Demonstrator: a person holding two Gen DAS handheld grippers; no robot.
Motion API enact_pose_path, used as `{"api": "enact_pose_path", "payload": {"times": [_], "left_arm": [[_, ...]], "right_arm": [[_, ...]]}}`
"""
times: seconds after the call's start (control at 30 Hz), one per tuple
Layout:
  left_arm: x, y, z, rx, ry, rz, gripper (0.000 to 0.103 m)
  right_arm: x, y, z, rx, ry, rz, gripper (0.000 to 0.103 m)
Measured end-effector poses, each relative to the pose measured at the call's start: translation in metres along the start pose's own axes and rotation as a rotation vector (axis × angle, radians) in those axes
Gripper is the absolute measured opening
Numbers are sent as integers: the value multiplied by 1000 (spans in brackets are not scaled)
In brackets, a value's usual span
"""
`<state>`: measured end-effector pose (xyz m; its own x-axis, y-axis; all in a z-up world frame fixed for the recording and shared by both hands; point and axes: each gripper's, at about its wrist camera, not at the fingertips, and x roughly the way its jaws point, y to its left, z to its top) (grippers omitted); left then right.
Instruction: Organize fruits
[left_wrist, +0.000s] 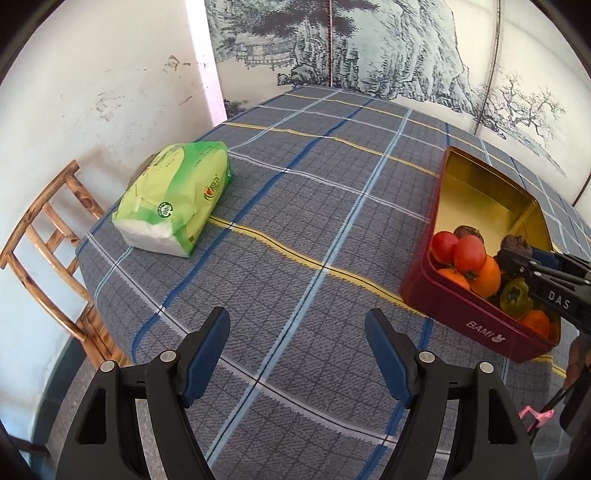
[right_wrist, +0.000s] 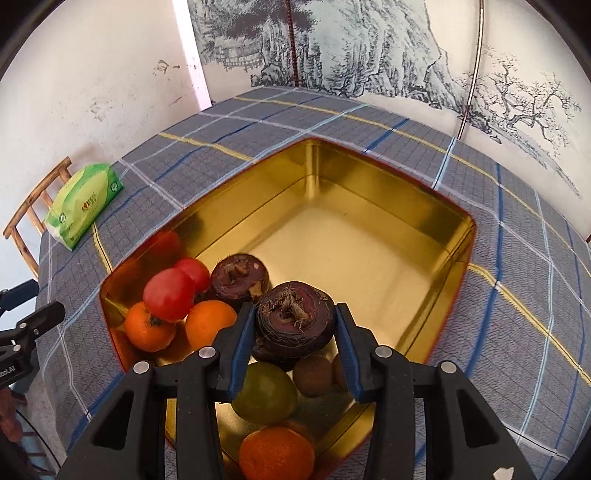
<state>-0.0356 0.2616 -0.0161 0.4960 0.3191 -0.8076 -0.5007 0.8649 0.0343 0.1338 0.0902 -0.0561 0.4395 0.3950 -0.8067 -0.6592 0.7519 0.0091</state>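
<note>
A dark red tin (left_wrist: 476, 317) with a gold inside (right_wrist: 354, 243) stands on the checked tablecloth. Its near end holds red tomatoes (right_wrist: 170, 293), orange fruits (right_wrist: 209, 325), a green fruit (right_wrist: 264, 393), small brown fruits (right_wrist: 313, 374) and a dark purple water chestnut (right_wrist: 239, 275). My right gripper (right_wrist: 293, 325) is shut on a second dark purple water chestnut (right_wrist: 293, 319) and holds it above the fruit pile; it also shows in the left wrist view (left_wrist: 517, 264). My left gripper (left_wrist: 297, 332) is open and empty above the cloth, left of the tin.
A green pack of tissues (left_wrist: 173, 199) lies at the table's left edge, also in the right wrist view (right_wrist: 85, 205). A wooden chair (left_wrist: 48, 236) stands beside it. A painted screen (left_wrist: 369, 48) rises behind the table. The tin's far half shows bare gold floor.
</note>
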Motion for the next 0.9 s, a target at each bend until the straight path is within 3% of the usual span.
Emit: {"api": "enact_pose_path", "payload": {"times": [0.13, 0.27, 0.43, 0.5, 0.73, 0.9], "left_arm": [[0, -8, -2, 22, 4, -10, 78], [1, -13, -3, 32, 8, -15, 79], [0, -18, -4, 45, 12, -16, 80], [-1, -19, -4, 50, 10, -18, 80], [-8, -25, -4, 64, 0, -17, 80], [-12, -36, -6, 91, -5, -29, 80]], "right_arm": [[0, -2, -1, 19, -1, 4, 42], [-2, 0, -4, 15, -13, -7, 50], [-10, 6, -6, 11, -46, -23, 73], [-14, 9, -6, 3, -51, -30, 92], [-41, 14, -16, 4, -107, -65, 102], [-58, 15, -33, 31, -131, -136, 102]]}}
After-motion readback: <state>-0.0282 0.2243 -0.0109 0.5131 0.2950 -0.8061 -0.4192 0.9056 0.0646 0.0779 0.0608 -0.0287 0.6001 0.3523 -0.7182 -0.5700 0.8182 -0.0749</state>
